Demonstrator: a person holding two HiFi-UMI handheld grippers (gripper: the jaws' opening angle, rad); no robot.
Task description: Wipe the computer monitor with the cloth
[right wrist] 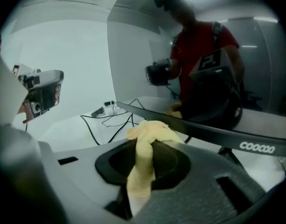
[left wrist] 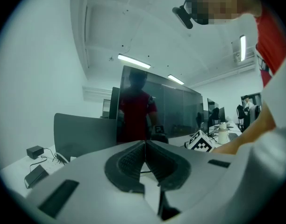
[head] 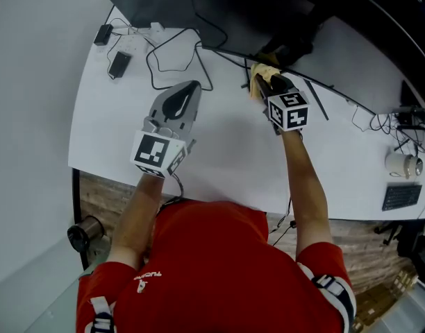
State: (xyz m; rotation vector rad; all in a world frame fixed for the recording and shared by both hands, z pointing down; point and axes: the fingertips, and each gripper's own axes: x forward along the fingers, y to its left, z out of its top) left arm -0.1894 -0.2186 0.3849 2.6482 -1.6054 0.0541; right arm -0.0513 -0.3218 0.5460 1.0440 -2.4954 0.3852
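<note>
A dark computer monitor point(head: 254, 9) stands at the back of the white desk point(head: 226, 151); its glossy screen point(right wrist: 203, 55) fills the right gripper view and also shows as the monitor point(left wrist: 161, 108) in the left gripper view. My right gripper point(head: 263, 83) is shut on a yellow cloth point(right wrist: 145, 146), with the cloth point(head: 257, 71) held close to the screen's lower edge. My left gripper point(head: 185, 92) hovers over the desk to the left, shut with nothing in it, its pads point(left wrist: 133, 162) pressed together.
Black cables point(head: 174, 57) and power adapters point(head: 119, 62) lie at the desk's back left. A mug point(head: 405, 164) and a keyboard point(head: 401, 196) sit at the far right. A dark panel point(left wrist: 82, 134) stands left of the monitor.
</note>
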